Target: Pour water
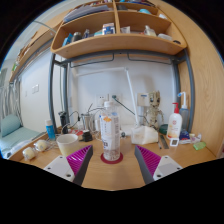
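A clear plastic water bottle (109,128) with a white label stands upright on a red round coaster (111,157) on the wooden desk (112,176). My gripper (112,160) is open, its magenta pads (80,158) spread wide to either side. The bottle stands just ahead of the fingertips, roughly centred between them, with a clear gap at each side. A white cup (67,144) sits on the desk to the left of the bottle.
A white bottle with a red cap (175,126) stands at the right. A blue can (50,130) and small white items (34,151) lie at the left. Clutter and a socket strip line the back wall, with wooden shelves (110,40) overhead.
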Action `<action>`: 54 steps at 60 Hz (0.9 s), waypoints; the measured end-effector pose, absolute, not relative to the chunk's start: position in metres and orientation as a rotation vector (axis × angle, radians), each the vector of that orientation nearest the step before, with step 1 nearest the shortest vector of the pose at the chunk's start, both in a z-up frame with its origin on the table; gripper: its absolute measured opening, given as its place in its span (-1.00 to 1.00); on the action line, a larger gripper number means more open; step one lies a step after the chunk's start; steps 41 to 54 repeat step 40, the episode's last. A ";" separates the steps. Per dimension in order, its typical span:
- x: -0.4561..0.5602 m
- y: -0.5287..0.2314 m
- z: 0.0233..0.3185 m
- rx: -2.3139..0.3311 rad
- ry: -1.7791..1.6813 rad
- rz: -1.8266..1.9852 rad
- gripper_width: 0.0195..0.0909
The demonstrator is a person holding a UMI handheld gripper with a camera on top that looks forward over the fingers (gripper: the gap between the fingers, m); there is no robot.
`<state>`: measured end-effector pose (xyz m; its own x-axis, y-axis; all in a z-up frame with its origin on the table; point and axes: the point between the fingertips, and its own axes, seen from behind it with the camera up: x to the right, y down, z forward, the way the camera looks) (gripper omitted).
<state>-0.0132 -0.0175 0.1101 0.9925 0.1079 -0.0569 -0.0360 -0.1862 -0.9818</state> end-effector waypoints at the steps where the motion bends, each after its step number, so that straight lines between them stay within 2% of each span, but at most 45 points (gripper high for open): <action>1: -0.012 -0.026 0.111 -1.755 -0.048 0.128 0.88; 12: 0.005 -0.103 0.123 -1.767 0.009 0.046 0.89; 22: 0.003 -0.142 0.135 -1.748 0.004 0.043 0.87; 54: 0.003 -0.160 0.143 -1.723 0.009 0.065 0.86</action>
